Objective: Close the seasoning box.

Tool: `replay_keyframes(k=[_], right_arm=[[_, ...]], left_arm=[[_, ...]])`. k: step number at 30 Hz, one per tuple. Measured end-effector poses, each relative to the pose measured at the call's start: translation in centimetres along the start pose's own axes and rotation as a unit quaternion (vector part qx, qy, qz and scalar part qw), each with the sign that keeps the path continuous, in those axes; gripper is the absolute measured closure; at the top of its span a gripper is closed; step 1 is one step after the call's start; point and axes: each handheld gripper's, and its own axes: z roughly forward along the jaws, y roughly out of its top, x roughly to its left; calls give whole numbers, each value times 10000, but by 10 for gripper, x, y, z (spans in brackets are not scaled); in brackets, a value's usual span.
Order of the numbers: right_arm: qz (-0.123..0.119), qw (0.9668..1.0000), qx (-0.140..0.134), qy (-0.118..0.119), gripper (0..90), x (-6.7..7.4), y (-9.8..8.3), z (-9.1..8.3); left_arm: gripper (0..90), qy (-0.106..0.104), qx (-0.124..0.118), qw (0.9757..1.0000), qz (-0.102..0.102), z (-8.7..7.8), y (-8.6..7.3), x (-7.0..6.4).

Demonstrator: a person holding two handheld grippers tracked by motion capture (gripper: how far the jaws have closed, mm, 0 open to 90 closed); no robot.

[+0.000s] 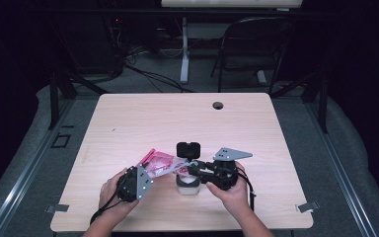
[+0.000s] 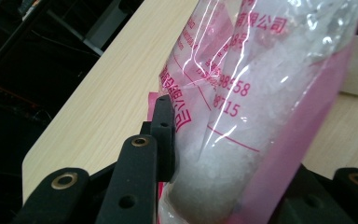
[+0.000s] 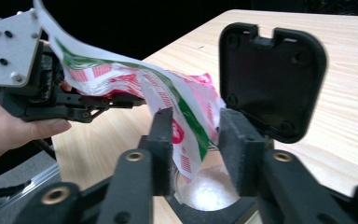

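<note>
A clear plastic bag [image 1: 160, 163] with pink print holds white granules [image 2: 223, 158]. My left gripper [image 1: 148, 172] is shut on the bag's lower part and holds it tilted above the table [image 1: 177, 118]. In the left gripper view a black pad [image 2: 164, 135] presses the bag's side. A white jar [image 1: 188, 186] stands at the middle with its black flip lid [image 1: 188, 149] raised. My right gripper [image 3: 200, 135] hovers over the jar mouth [image 3: 209, 191], where white granules show. Its jaws stand apart, and the bag's printed end [image 3: 191, 126] hangs loosely between them.
A round cable hole [image 1: 218, 105] sits near the table's far edge. Metal clips [image 1: 306, 206] mark the front corners. Behind the table stand a folding chair [image 1: 254, 44] and a white desk leg [image 1: 184, 49] on a dark floor.
</note>
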Motion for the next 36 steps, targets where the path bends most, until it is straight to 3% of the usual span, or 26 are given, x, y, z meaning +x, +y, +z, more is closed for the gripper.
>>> replay_keyframes(k=[7, 12, 15, 21, 24, 28, 31, 36], right_arm=[[-121, 9999, 69, 22, 579, 4, -1, 4], [-108, 9999, 62, 67, 569, 4, -1, 4], [-103, 9999, 52, 70, 568, 4, 0, 4], [-71, 9999, -60, 60, 569, 2, 1, 0], [-31, 10000, -68, 13, 567, 1, 0, 0], [-21, 10000, -45, -3, 572, 1, 0, -1], [-12, 10000, -72, -2, 575, 1, 0, -1], [10, 9999, -92, -50, 575, -1, 0, -2]], left_arm=[[721, -26, -4, 10000, -4, 0, 1, 0], [721, -148, -42, 9997, -166, 2, -3, 1], [722, -329, -93, 9986, -409, 5, -6, 2], [723, -693, -203, 9930, -939, 10, -12, 7], [726, -844, -306, 9884, -1223, 11, -16, 11], [727, -933, -273, 9866, -1311, 14, -18, 12], [727, -1067, -278, 9826, -1497, 17, -21, 13], [725, -1194, -239, 9786, -1661, 20, -26, 15]])
